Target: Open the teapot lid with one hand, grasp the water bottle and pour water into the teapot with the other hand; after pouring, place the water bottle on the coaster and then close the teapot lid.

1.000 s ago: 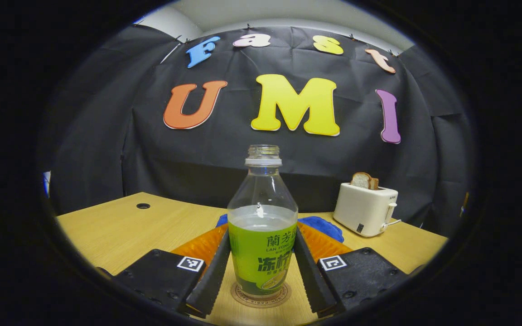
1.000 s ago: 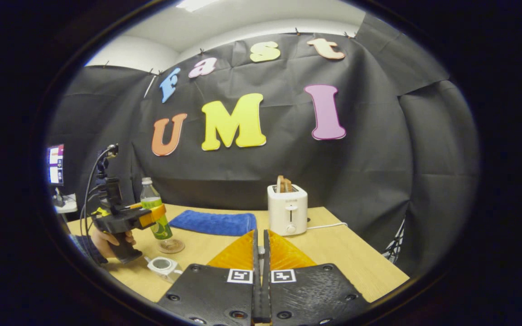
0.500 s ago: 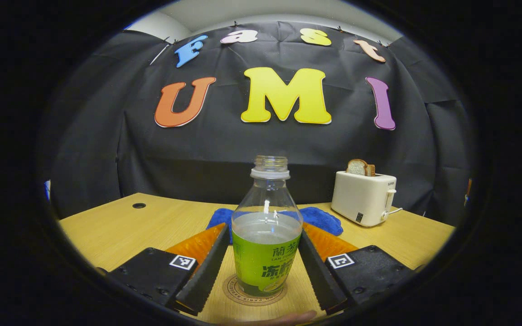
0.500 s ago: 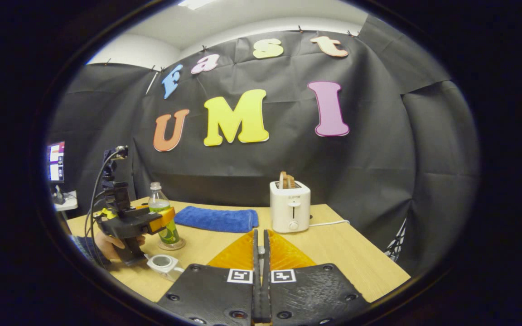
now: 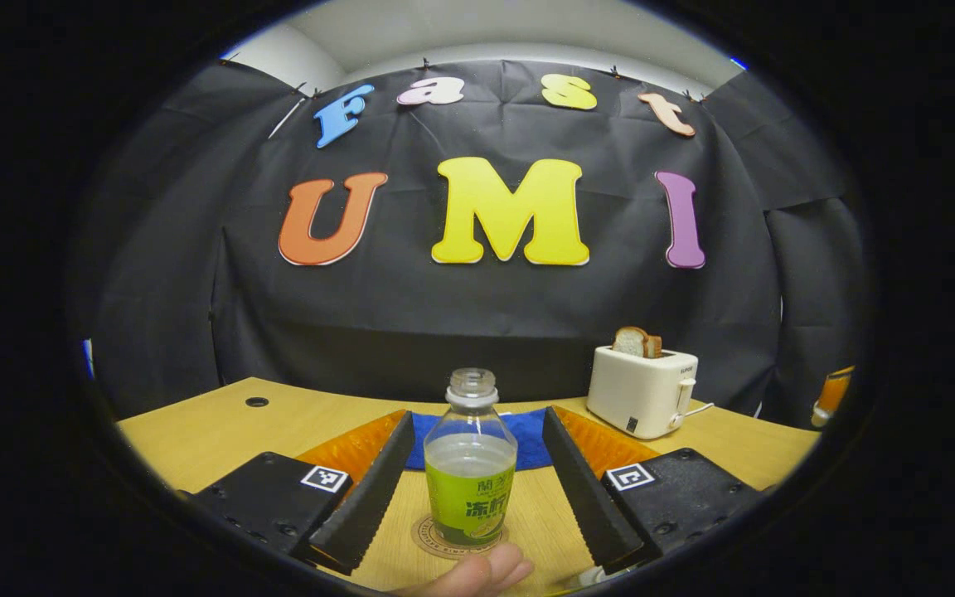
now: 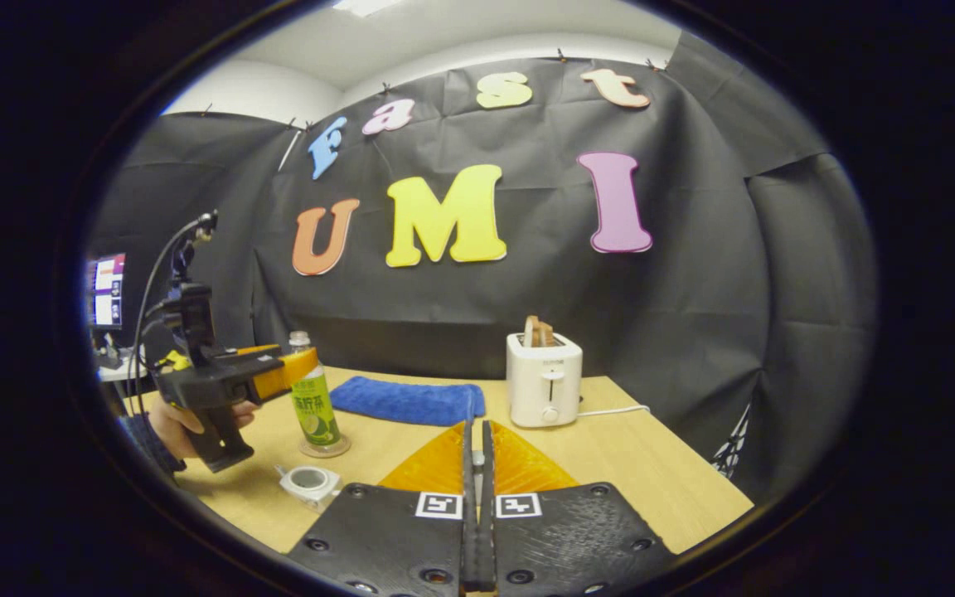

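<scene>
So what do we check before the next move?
1. Water bottle upright on the coaster: ok.
2. Left gripper fingers open, not touching the bottle: ok.
3. Teapot top open, ready for its lid: ok.
4. Right gripper fingers shut: ok.
5. Lid held between those fingers: cannot tell.

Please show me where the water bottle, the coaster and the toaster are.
water bottle [image 5: 470, 497], left gripper view, label.
coaster [image 5: 426, 537], left gripper view, left rim.
toaster [image 6: 544, 390], right gripper view, front face.
</scene>
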A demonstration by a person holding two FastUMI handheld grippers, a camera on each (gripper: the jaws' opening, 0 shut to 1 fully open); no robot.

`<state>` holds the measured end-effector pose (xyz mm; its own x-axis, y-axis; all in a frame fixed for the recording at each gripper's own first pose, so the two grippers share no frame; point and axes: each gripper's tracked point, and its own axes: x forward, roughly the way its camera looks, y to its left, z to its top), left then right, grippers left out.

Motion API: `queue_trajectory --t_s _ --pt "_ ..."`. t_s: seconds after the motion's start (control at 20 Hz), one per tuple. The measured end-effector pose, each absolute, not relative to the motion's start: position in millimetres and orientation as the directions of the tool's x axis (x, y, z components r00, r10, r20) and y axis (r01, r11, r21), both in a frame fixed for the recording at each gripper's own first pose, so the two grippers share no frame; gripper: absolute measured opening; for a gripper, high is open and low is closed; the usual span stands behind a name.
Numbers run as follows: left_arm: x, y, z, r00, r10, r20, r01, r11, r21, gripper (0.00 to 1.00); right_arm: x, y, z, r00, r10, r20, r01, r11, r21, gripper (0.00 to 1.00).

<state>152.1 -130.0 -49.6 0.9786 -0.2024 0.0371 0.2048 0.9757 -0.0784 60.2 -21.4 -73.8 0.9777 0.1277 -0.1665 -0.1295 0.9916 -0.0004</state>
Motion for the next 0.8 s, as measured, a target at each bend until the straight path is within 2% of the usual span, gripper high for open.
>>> queue_trajectory --t_s 0.15,0.35,0.55,0.8 --pt "131.2 -105.9 -20.9 0.985 -0.145 0.093 0.151 0.986 -0.072 0.97 56.9 -1.4 -72.0 0.974 0.175 -0.143 -0.173 0.985 0.024 0.00" --pt "95.4 -76.9 -18.7 0.997 -0.060 0.049 0.065 0.993 -0.096 0.96 54.8 42.9 -84.4 0.946 0.291 -0.145 -0.282 0.956 0.080 0.00" --pt "57.1 -52.4 -17.9 0.998 -0.016 0.053 0.018 0.999 -0.040 0.97 54.1 85.6 -99.0 0.908 0.392 -0.146 -0.374 0.918 0.133 0.00" --pt "22.5 -53.7 -35.8 0.998 -0.053 0.019 0.054 0.997 -0.055 0.96 61.1 119.0 -117.2 0.892 0.420 -0.166 -0.403 0.906 0.127 0.00"
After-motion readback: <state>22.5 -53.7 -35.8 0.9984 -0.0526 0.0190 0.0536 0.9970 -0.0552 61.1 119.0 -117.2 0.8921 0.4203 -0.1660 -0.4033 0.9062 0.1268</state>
